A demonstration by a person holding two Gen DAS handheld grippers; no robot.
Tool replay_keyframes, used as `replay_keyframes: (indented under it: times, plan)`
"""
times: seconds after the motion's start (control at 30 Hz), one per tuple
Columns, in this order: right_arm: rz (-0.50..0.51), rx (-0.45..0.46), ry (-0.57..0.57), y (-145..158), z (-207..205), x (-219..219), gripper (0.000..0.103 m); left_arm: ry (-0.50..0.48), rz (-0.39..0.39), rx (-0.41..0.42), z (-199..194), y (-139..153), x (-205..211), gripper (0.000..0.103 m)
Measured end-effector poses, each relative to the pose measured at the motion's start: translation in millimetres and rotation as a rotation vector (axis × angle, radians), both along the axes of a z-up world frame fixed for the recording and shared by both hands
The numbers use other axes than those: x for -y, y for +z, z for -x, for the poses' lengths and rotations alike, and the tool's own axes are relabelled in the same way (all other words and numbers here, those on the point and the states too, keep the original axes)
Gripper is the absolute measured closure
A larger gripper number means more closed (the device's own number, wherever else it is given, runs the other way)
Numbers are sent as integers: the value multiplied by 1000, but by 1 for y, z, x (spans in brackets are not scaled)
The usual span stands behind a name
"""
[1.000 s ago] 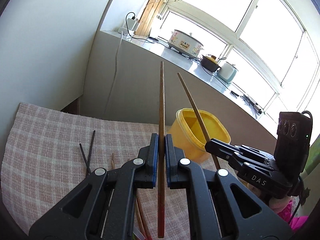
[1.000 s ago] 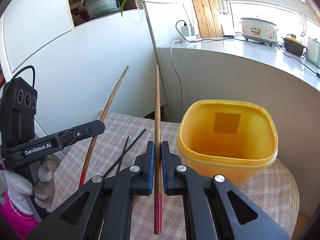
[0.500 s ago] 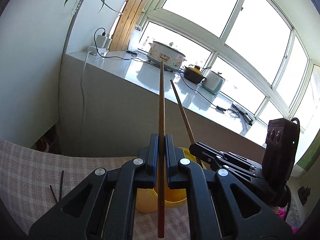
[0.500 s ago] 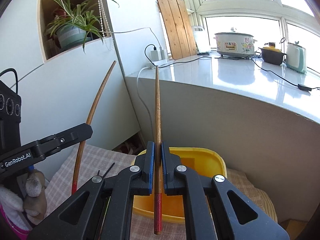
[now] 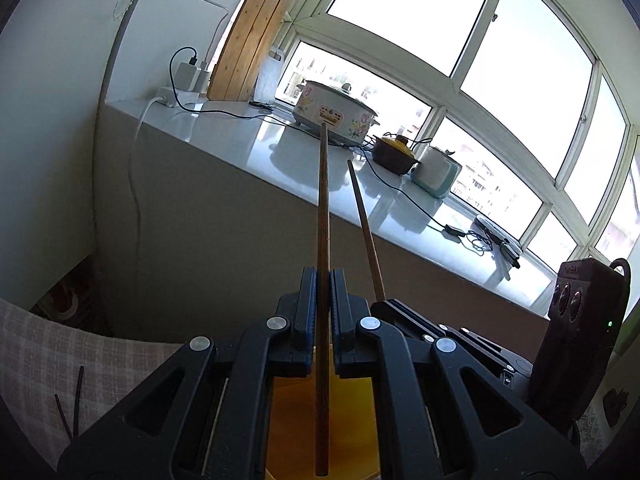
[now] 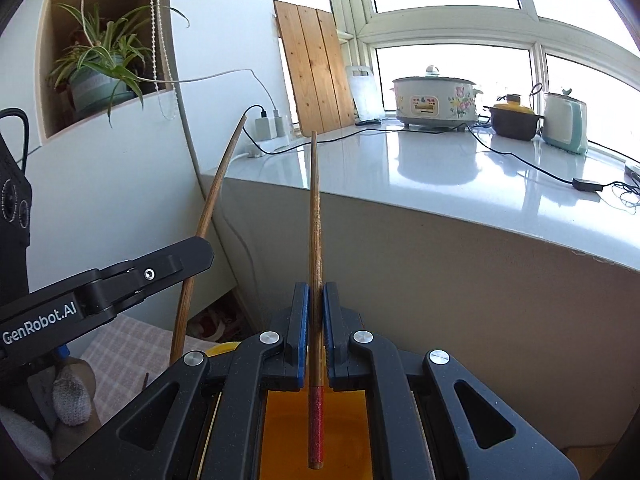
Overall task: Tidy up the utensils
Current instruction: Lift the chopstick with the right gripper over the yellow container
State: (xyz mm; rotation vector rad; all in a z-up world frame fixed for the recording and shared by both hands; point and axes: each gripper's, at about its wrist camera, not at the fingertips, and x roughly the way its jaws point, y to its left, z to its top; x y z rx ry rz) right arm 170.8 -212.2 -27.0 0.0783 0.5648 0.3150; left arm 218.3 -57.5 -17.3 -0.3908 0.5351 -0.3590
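My left gripper (image 5: 323, 280) is shut on a brown wooden chopstick (image 5: 323, 208) that stands upright, tip up. My right gripper (image 6: 315, 294) is shut on a second wooden chopstick (image 6: 314, 216) with a red lower end, also upright. Both are held over the yellow plastic container (image 5: 348, 432), seen below between the jaws, and also in the right wrist view (image 6: 280, 424). Each view shows the other gripper beside it: the right gripper (image 5: 384, 304) with its chopstick (image 5: 364, 224), and the left gripper (image 6: 200, 248) with its chopstick (image 6: 212, 208). Two thin black chopsticks (image 5: 74, 408) lie on the checked cloth.
A grey counter (image 6: 460, 184) runs behind, with a flowered cooker (image 6: 434, 98), a brown pot (image 6: 512, 120), a kettle (image 6: 566, 122) and cables. A wooden board (image 6: 316, 72) leans at the window. A potted plant (image 6: 98, 76) sits in a wall niche. The checked cloth (image 5: 60, 360) covers the table.
Both grippers have tilted upward and moved over the yellow container, which now lies below the jaws. The table and black chopsticks have dropped toward the frame's lower edge. Both chopsticks stay gripped.
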Motion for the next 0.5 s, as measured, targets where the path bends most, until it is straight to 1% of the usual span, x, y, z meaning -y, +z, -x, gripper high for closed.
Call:
replay_keyframes:
  times: [0.2, 0.4, 0.5]
  plan:
    - [-17, -27, -10, -13, 0, 6, 97, 1, -9, -19, 1, -11, 2, 99]
    - [-26, -41, -16, -22, 0, 8, 97, -9, -18, -23, 6, -14, 2, 99]
    - [-50, -49, -14, -21, 5, 10, 97, -20, -19, -20, 12, -13, 0, 99]
